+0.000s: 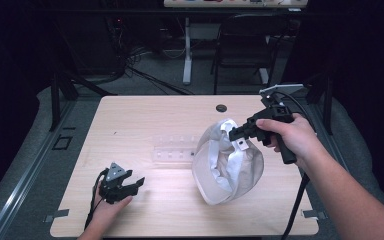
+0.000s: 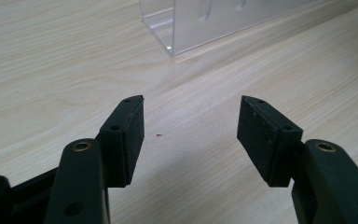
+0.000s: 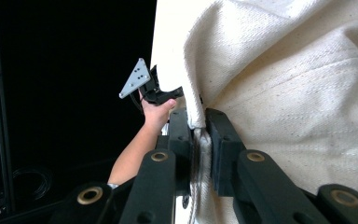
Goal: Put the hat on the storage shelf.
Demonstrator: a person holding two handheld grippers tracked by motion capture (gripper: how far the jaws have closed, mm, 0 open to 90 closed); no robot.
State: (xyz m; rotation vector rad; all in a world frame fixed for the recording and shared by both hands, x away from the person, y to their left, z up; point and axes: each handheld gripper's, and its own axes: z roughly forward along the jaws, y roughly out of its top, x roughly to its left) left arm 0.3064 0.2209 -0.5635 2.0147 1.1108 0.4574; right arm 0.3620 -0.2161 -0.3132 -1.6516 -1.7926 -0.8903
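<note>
- Two grippers on show over a pale wooden table (image 1: 145,115), and they are well apart from each other.
- Right gripper (image 1: 236,134) is up off the table at the right side, gripped in the person's right hand (image 1: 290,137), its jaws pointing left and clamped together on a fold of a white cloth bag (image 1: 227,162).
- Close up from the right gripper view, the right gripper (image 3: 198,140) has the bag's seamed edge pinched tight between the two black pads, and the cream-white weave of the cloth bag (image 3: 298,93) spreads up and to the right.
- That bag hangs from the jaws and slumps down, its lower end resting on the table at centre-right; it is crumpled with its mouth gaping toward the camera, and I cannot tell whether anything is inside beyond its own folds.
- Just left of the bag, a clear plastic tray (image 1: 174,152) lies flat on the table; its contents are too faint to make out.
- Left gripper (image 1: 130,187) sits low at the near-left of the table, held in the left hand (image 1: 107,210), grey three-cornered plate on top.
- From the left gripper view, the left gripper (image 2: 191,135) has its jaws spread wide with bare wood between the pads, holding nothing.
- Ahead of those jaws, the clear plastic tray (image 2: 214,23) stands on the table, a corner and one see-through wall facing in.
- Beyond the table, a dark chair (image 1: 245,45) and a white desk leg (image 1: 187,50) stand on the grey floor.
</note>
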